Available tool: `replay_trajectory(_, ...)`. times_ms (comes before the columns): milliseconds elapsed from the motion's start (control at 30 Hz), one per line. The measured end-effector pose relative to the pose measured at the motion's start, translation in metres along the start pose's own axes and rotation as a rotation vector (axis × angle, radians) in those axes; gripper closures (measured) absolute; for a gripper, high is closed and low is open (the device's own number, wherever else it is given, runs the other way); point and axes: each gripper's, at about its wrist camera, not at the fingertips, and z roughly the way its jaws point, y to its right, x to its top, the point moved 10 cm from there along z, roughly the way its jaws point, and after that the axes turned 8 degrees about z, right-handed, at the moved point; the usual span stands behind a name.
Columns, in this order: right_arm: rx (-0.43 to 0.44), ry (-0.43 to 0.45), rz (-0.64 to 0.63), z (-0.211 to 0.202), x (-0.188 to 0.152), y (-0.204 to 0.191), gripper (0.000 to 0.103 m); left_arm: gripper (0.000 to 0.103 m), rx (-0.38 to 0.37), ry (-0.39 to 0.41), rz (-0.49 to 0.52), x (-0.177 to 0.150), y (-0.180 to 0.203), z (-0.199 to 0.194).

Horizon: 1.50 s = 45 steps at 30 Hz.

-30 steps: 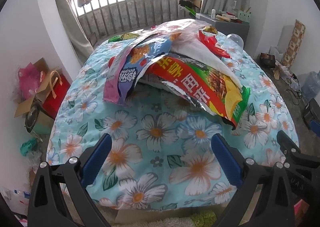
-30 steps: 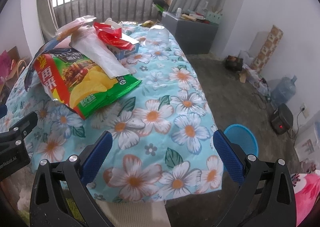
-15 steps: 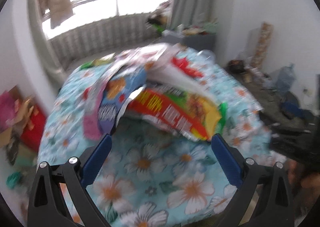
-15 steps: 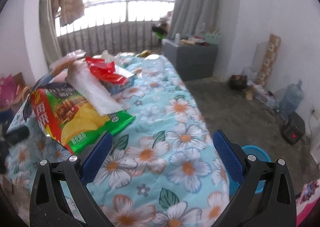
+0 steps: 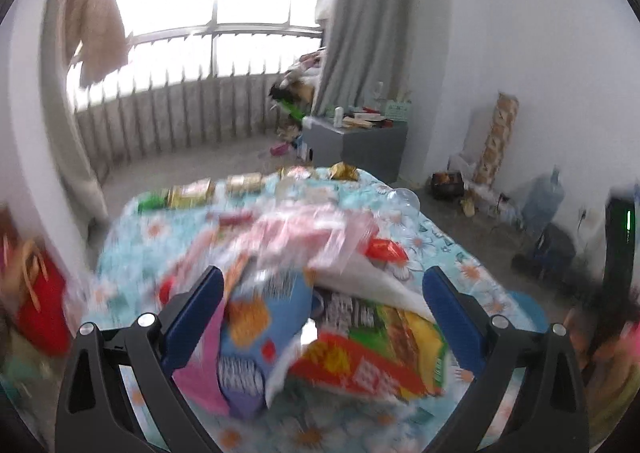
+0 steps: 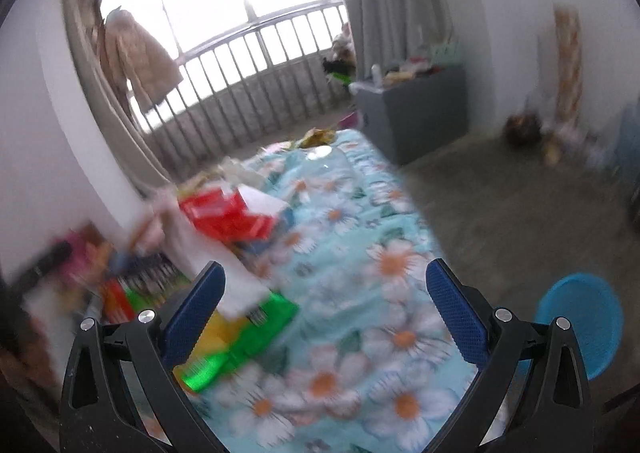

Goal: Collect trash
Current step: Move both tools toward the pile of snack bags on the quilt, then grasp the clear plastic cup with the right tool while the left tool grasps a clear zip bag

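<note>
Left tool [image 5: 322, 303] stands wide open with nothing between its blue pads, held above the near end of a heap of snack wrappers [image 5: 304, 293] on a tabletop under a turquoise cloth printed with white daisies [image 5: 460, 253]. Nearest lies a red, yellow and green chip bag [image 5: 372, 357] with large Chinese characters too smeared to read, and beside it a blue and pink bag [image 5: 248, 345] with white lettering, likewise illegible. Beyond the pile are a railed window [image 5: 224, 53], a grey curtain [image 5: 368, 13], a grey cabinet [image 5: 360, 141] loaded with small things, a red bag [image 5: 40, 301] on the floor at left and a water jug [image 5: 544, 201] by the white wall. Right tool [image 6: 324, 303] is equally wide open and grips nothing, above the cloth's [image 6: 380, 273] flowers with the same wrappers [image 6: 224, 221] to its left: a red packet [image 6: 228, 213] on top, and the green corner of the chip bag [image 6: 256, 325] showing a barcode. A blue basket [image 6: 580, 325] sits on the concrete floor [image 6: 500, 205] to the right. Motion blur hides any print.
</note>
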Motion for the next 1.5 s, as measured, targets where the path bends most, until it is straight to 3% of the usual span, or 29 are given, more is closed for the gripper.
replay_trajectory(133,0.102,-0.135,0.133,0.035,0.025,0.006,0.007,0.006,0.093,-0.037,0.165,0.008,0.005,0.025)
replay_trajectory(233,0.107,-0.178,0.147,0.06,0.04,0.008,0.007,0.017,0.155,-0.071,0.296,0.008,0.009,0.044)
replay_trajectory(333,0.086,-0.194,0.058,0.088,0.05,-0.002,0.007,0.028,0.198,-0.102,0.389,0.002,0.013,0.058)
replay_trajectory(533,0.005,-0.204,-0.185,0.152,0.06,-0.031,0.007,0.05,0.251,-0.189,0.473,-0.015,0.009,0.086)
replay_trajectory(700,-0.06,-0.252,-0.251,0.197,0.055,-0.025,0.007,0.064,0.294,-0.228,0.511,-0.021,0.004,0.098)
replay_trajectory(800,-0.092,-0.254,-0.286,0.209,0.053,-0.022,0.009,0.075,0.309,-0.232,0.524,-0.023,0.002,0.101)
replay_trajectory(1000,-0.123,-0.239,-0.273,0.204,0.059,-0.013,0.037,0.091,0.311,-0.19,0.524,-0.017,0.003,0.094)
replay_trajectory(1333,-0.051,-0.208,-0.222,0.184,0.072,-0.022,0.038,0.095,0.34,-0.081,0.471,0.011,-0.002,0.056)
replay_trajectory(1500,0.041,-0.206,-0.104,0.156,0.082,-0.026,0.038,0.095,0.247,-0.031,0.327,0.03,-0.009,0.027)
